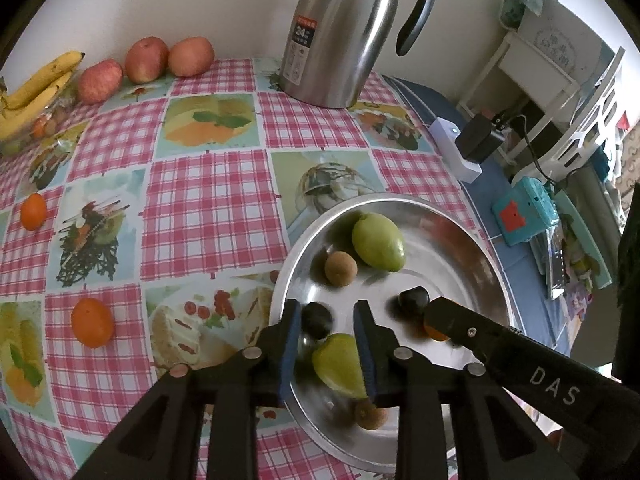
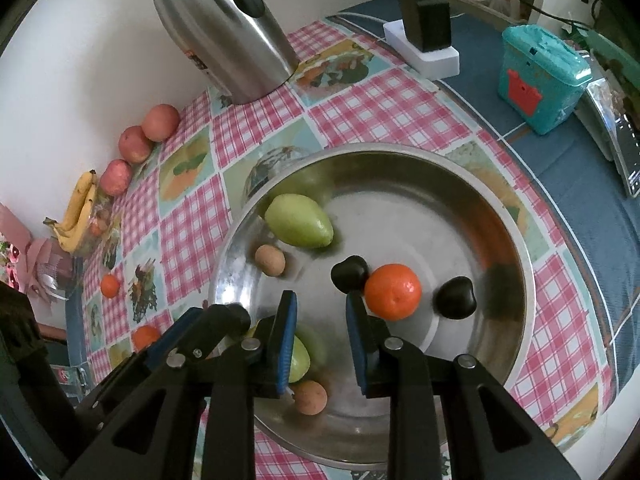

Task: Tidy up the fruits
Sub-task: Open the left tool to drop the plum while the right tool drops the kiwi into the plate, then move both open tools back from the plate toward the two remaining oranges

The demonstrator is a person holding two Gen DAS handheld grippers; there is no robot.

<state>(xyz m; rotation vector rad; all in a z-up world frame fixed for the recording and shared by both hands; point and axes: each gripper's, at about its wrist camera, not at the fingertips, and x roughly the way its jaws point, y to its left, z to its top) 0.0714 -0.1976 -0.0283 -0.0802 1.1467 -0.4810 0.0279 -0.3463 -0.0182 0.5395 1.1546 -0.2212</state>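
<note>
Two readable marks: "24" on kettle (image 1: 340,36), "DAS" on hand-held gripper (image 1: 554,386).

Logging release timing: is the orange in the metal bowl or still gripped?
In the bowl. The orange rests on the metal bowl floor, beyond the right gripper, whose jaws are open.

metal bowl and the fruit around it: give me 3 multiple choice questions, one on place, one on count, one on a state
1. Where is the orange fruit nearest the right gripper?
A. inside the metal bowl
B. beside the kettle
C. on the blue cloth

2. How many apples line the wall?
A. two
B. three
C. five

3. How do the right gripper's jaws stand?
A. shut on a banana
B. open, holding nothing
C. shut on a green fruit

Answers: 1 A, it lies on the bowl floor. 2 B, three stand in a row. 3 B, bare bowl shows between the pads.
</note>
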